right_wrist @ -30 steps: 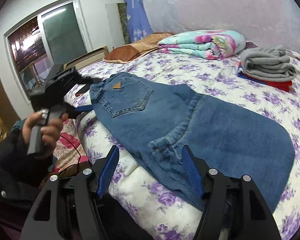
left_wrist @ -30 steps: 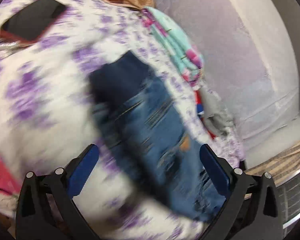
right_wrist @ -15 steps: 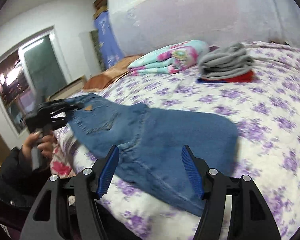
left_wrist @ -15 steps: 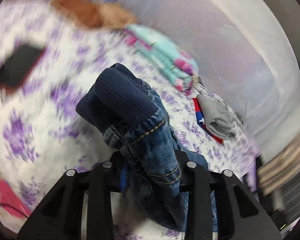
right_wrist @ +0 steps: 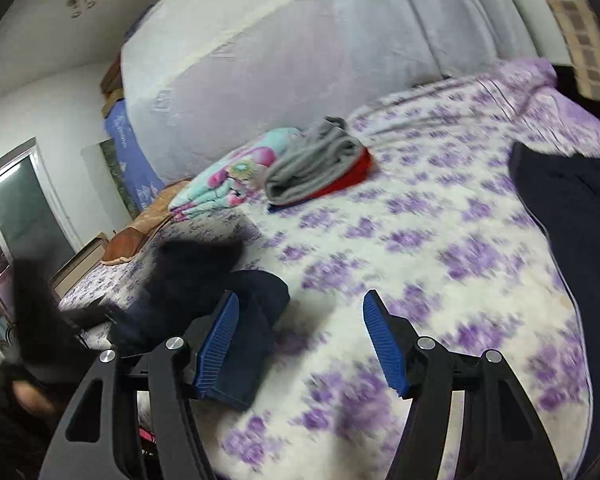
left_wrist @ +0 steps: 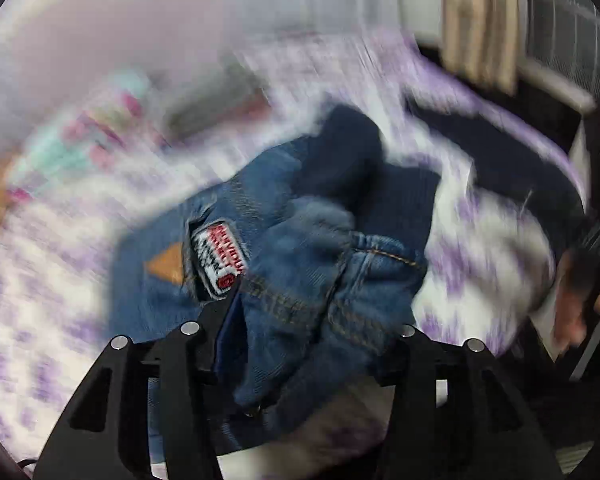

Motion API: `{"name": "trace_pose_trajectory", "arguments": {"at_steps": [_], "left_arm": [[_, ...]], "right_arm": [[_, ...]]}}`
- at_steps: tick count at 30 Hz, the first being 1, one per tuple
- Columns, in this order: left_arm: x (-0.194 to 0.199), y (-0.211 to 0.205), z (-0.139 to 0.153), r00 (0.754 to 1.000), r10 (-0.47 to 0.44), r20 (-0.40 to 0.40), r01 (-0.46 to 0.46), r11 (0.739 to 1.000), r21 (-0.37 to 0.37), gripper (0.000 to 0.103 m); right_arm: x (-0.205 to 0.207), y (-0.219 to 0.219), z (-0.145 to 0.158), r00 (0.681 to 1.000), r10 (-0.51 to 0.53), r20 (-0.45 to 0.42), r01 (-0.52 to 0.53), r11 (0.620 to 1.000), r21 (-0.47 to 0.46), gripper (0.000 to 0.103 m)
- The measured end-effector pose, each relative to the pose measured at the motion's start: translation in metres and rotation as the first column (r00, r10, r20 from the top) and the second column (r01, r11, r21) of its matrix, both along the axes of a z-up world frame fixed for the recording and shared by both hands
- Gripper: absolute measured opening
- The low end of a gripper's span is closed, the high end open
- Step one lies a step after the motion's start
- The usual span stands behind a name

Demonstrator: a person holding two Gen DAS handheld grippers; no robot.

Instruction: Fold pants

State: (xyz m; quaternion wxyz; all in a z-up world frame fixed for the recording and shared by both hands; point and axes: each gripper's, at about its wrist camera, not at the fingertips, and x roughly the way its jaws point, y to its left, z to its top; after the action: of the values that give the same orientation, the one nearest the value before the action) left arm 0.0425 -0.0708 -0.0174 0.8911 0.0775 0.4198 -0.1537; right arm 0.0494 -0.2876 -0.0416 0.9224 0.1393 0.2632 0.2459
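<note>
The blue denim pants (left_wrist: 292,248) are bunched between the fingers of my left gripper (left_wrist: 308,320), which is shut on the waistband; a red and white label and a tan patch show. The frame is blurred by motion. In the right wrist view the pants (right_wrist: 236,304) appear as a dark blurred mass at the left over the bed. My right gripper (right_wrist: 300,340) is open and empty, its blue pads (right_wrist: 216,340) apart over the flowered bedsheet (right_wrist: 440,260), just right of the pants.
A folded grey and red clothes stack (right_wrist: 320,164) and a folded teal blanket (right_wrist: 228,184) lie at the far side of the bed. A dark garment (right_wrist: 572,208) lies at the right edge. A large mattress (right_wrist: 300,60) leans behind.
My left gripper closed on the pants' waistband and swung them up and toward the right. My right gripper turned right, away from the pants, and stayed open.
</note>
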Motion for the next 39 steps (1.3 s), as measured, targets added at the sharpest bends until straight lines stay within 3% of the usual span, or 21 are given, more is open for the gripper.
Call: {"name": "trace_pose_trajectory", "arguments": {"at_steps": [2, 6, 8, 11, 13, 14, 16, 17, 18, 19, 21, 24, 25, 28, 30, 32, 34, 35, 36, 37, 39], "left_arm": [[-0.005, 0.001, -0.007, 1.000, -0.002, 0.015, 0.002, 1.000, -0.015, 0.060], [-0.015, 0.015, 0.016, 1.000, -0.017, -0.015, 0.014, 0.991, -0.132, 0.075], [-0.031, 0.019, 0.032, 0.999, -0.038, 0.033, 0.044, 0.981, -0.191, 0.098], [-0.051, 0.015, 0.041, 0.992, -0.080, 0.096, 0.099, 0.971, -0.216, 0.098], [-0.036, 0.013, 0.025, 0.997, -0.076, 0.017, 0.077, 0.968, -0.240, 0.098], [-0.020, 0.017, 0.005, 0.995, -0.067, -0.068, 0.046, 0.959, -0.278, 0.098], [-0.005, 0.025, -0.021, 0.991, -0.051, -0.127, 0.009, 0.948, -0.317, 0.098], [-0.007, 0.024, -0.022, 0.994, -0.051, -0.102, 0.017, 0.950, -0.310, 0.098], [-0.010, 0.024, -0.020, 0.994, -0.056, -0.092, 0.025, 0.951, -0.309, 0.098], [-0.012, 0.025, -0.016, 0.993, -0.067, -0.097, 0.032, 0.946, -0.324, 0.098], [-0.016, 0.043, -0.005, 0.991, -0.084, -0.105, 0.034, 0.912, -0.409, 0.098], [-0.029, 0.084, 0.016, 0.995, -0.058, -0.075, 0.011, 0.857, -0.515, 0.098], [-0.030, 0.100, 0.022, 0.998, -0.033, -0.058, -0.003, 0.842, -0.540, 0.098], [-0.030, 0.154, 0.021, 0.990, 0.127, -0.066, -0.143, 0.821, -0.553, 0.098], [-0.018, 0.181, 0.002, 0.969, 0.204, -0.141, -0.247, 0.792, -0.557, 0.098], [-0.004, 0.185, -0.018, 0.961, 0.182, -0.208, -0.270, 0.776, -0.570, 0.098], [0.007, 0.169, -0.028, 0.969, 0.111, -0.220, -0.220, 0.791, -0.571, 0.098], [0.015, 0.156, -0.032, 0.974, 0.067, -0.217, -0.180, 0.813, -0.554, 0.098], [0.022, 0.145, -0.035, 0.978, 0.074, -0.196, -0.165, 0.849, -0.502, 0.098], [0.027, 0.141, -0.038, 0.980, 0.083, -0.182, -0.161, 0.869, -0.469, 0.098], [0.044, 0.138, -0.054, 0.972, 0.097, -0.212, -0.187, 0.868, -0.459, 0.099]], "right_arm": [[-0.003, -0.006, -0.002, 1.000, 0.001, -0.005, -0.001, 1.000, -0.011, 0.065], [-0.004, -0.003, -0.001, 0.997, 0.069, -0.021, -0.069, 0.997, 0.018, 0.069], [-0.001, 0.002, 0.004, 0.990, 0.142, -0.023, -0.139, 0.985, 0.103, 0.072], [-0.001, 0.012, 0.013, 0.978, 0.210, -0.005, -0.205, 0.961, 0.186, 0.080], [0.003, 0.022, 0.018, 0.982, 0.190, -0.005, -0.187, 0.970, 0.158, 0.081], [0.007, 0.029, 0.016, 0.980, 0.197, -0.022, -0.192, 0.971, 0.144, 0.081], [0.025, 0.054, -0.003, 0.968, 0.211, -0.134, -0.208, 0.977, 0.038, 0.080], [0.034, 0.063, -0.018, 0.959, 0.179, -0.219, -0.187, 0.982, -0.019, 0.078], [0.044, 0.064, -0.039, 0.931, 0.172, -0.323, -0.180, 0.984, 0.004, 0.078], [0.048, 0.058, -0.048, 0.911, 0.188, -0.368, -0.173, 0.982, 0.073, 0.078], [0.048, 0.045, -0.047, 0.903, 0.193, -0.384, -0.159, 0.980, 0.121, 0.078], [0.037, 0.026, -0.030, 0.919, 0.231, -0.318, -0.163, 0.960, 0.227, 0.086], [0.031, 0.020, -0.023, 0.922, 0.257, -0.290, -0.177, 0.945, 0.275, 0.099], [0.024, 0.026, -0.012, 0.924, 0.277, -0.262, -0.201, 0.938, 0.284, 0.100], [0.031, 0.042, -0.014, 0.908, 0.298, -0.294, -0.225, 0.940, 0.258, 0.100], [0.044, 0.062, -0.032, 0.855, 0.351, -0.383, -0.259, 0.927, 0.272, 0.100], [0.056, 0.079, -0.051, 0.804, 0.394, -0.445, -0.274, 0.910, 0.311, 0.100], [0.061, 0.085, -0.054, 0.801, 0.399, -0.447, -0.278, 0.908, 0.312, 0.100], [0.064, 0.091, -0.054, 0.806, 0.395, -0.442, -0.283, 0.912, 0.298, 0.100], [0.070, 0.098, -0.053, 0.809, 0.396, -0.436, -0.292, 0.913, 0.286, 0.100], [0.078, 0.110, -0.052, 0.798, 0.420, -0.433, -0.326, 0.904, 0.276, 0.098]]}}
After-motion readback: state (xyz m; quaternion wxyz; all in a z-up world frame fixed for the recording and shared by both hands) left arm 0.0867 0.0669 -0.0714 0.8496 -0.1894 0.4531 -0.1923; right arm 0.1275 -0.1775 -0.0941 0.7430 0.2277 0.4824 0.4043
